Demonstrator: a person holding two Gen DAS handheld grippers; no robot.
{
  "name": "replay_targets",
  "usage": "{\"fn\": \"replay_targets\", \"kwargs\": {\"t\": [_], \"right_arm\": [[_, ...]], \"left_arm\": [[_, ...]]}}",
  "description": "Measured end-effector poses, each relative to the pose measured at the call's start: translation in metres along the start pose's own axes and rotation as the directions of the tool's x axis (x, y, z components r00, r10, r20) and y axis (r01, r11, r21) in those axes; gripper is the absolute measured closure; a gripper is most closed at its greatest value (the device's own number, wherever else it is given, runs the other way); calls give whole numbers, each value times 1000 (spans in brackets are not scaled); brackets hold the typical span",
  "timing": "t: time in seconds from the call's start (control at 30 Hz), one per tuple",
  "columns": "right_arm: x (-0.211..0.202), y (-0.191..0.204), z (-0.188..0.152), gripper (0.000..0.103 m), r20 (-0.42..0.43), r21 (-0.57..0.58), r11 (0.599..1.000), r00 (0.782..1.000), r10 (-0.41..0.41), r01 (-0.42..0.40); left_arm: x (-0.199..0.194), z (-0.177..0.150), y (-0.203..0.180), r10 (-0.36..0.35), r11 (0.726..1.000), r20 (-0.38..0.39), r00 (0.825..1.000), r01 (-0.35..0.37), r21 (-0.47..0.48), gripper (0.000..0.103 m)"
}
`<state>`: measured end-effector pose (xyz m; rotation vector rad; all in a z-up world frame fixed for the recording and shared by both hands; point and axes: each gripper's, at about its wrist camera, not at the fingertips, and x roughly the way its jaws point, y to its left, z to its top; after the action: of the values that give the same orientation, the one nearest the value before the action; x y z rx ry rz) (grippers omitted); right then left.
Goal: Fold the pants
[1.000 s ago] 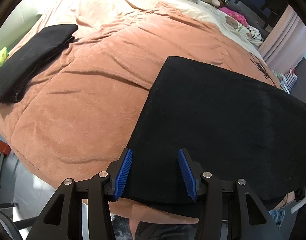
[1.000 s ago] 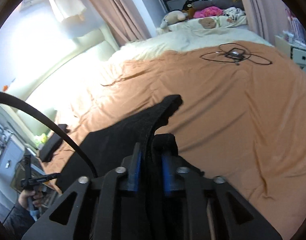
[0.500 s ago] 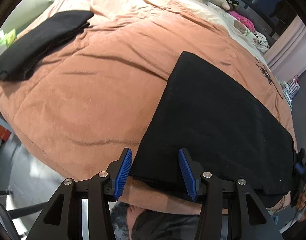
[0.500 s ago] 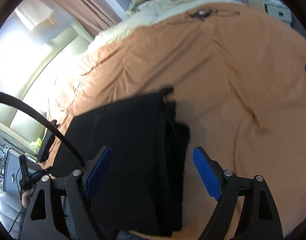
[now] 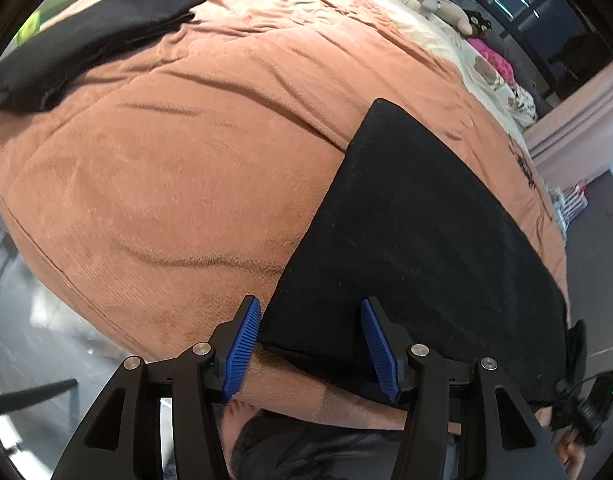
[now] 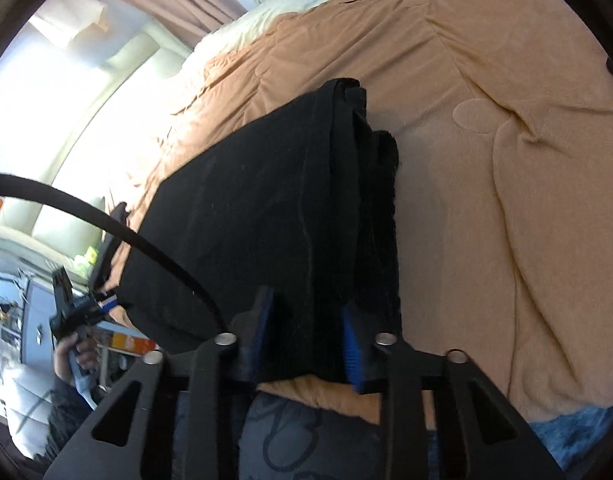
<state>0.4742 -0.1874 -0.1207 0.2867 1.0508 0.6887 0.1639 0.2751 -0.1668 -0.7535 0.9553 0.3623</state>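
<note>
Pants (image 6: 266, 216) corner pinched as right tongs (image 6: 306, 332) close, angled downward.

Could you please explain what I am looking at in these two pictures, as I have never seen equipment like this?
There is no robot here. A person holds a two-finger gripper in each hand, and each gripper carries a wide-angle camera looking forward along its fingers, so each picture is one gripper's own view.

A folded pair of black pants lies on a brown blanket on a bed. Another folded dark garment lies further away.

The left gripper is open, with the near corner of the pants between its jaws but not pinched. The right gripper has just been closing its jaws and now appears to clamp the thick layered edge of the pants.
</note>
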Motion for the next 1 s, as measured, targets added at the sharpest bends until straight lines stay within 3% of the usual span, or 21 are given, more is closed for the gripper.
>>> {"fn": "replay_targets", "kwargs": {"t": [0.1,0.33,0.47,0.53,0.57,0.6,0.87,0.93,1.0], "right_arm": [[-8,8,-5,93,24,-25,1000,1000,-3,3],[-27,14,-16,96,69,-48,999,998,-11,14],[-17,5,-26,96,56,-45,998,997,-44,46],[-7,1,-28,96,40,-25,998,998,-55,56],[-2,-1,-28,96,35,-12,998,998,-55,56],[0,-1,-27,96,34,-5,999,998,-54,54],[-9,18,-25,96,57,-39,997,997,-59,61],[-5,17,-28,96,50,-49,995,995,-86,88],[4,9,-31,88,29,-37,991,991,-127,128]], "left_arm": [[-1,0,8,-37,998,4,999,37,-50,48],[-3,-7,20,-94,987,0,996,93,-130,47],[1,-17,25,-155,975,-1,988,152,-162,47],[0,-16,26,-158,973,13,987,158,-168,60],[-1,-16,28,-165,970,16,986,165,-180,79],[-1,-16,28,-182,965,16,983,181,-188,91],[-31,-13,24,-178,966,102,979,193,-173,96],[-28,-14,22,-161,973,98,982,174,-154,96],[-19,-16,26,-155,974,74,985,165,-159,96]]}}
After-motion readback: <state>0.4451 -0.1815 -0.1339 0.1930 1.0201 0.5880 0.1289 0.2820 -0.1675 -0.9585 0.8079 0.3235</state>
